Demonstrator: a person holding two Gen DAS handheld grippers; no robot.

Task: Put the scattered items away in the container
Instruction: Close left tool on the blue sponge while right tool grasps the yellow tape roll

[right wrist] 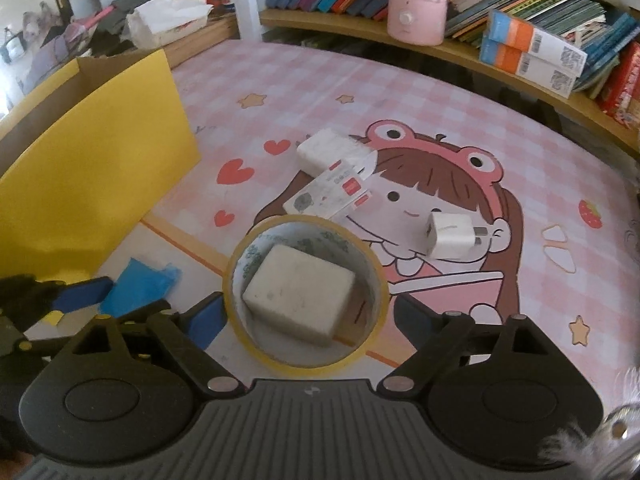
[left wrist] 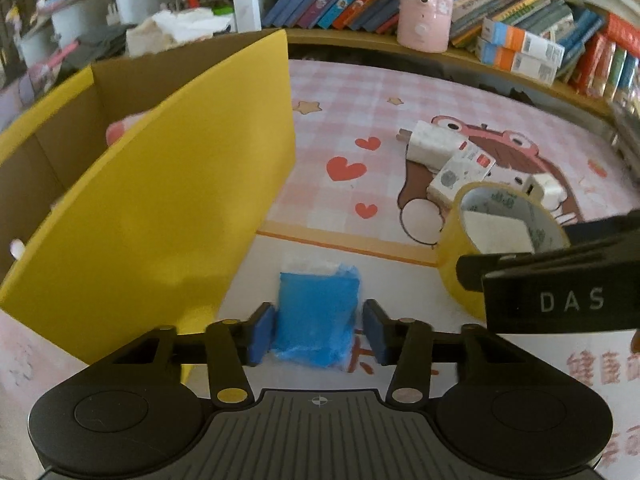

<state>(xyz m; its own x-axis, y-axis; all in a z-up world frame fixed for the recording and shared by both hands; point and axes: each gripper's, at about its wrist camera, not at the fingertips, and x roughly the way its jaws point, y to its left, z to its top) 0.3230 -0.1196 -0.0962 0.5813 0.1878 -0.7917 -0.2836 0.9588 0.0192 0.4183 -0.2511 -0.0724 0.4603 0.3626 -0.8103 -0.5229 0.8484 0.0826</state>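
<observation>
Left gripper (left wrist: 318,330) narrowed around a blue plastic packet (left wrist: 316,316) lying flat on the surface (left wrist: 400,92), blue pads (left wrist: 262,332) flanking it; contact impossible to confirm. Just beside, to the left, the yellow cardboard box (left wrist: 168,200). Right gripper (right wrist: 308,316) spread wide on either side of a yellow tape roll (right wrist: 306,362) standing on its rim-end, a white block (right wrist: 300,296) resting inside the ring. Beyond the roll, a white charger (right wrist: 450,234) and a white packet (right wrist: 328,196).
</observation>
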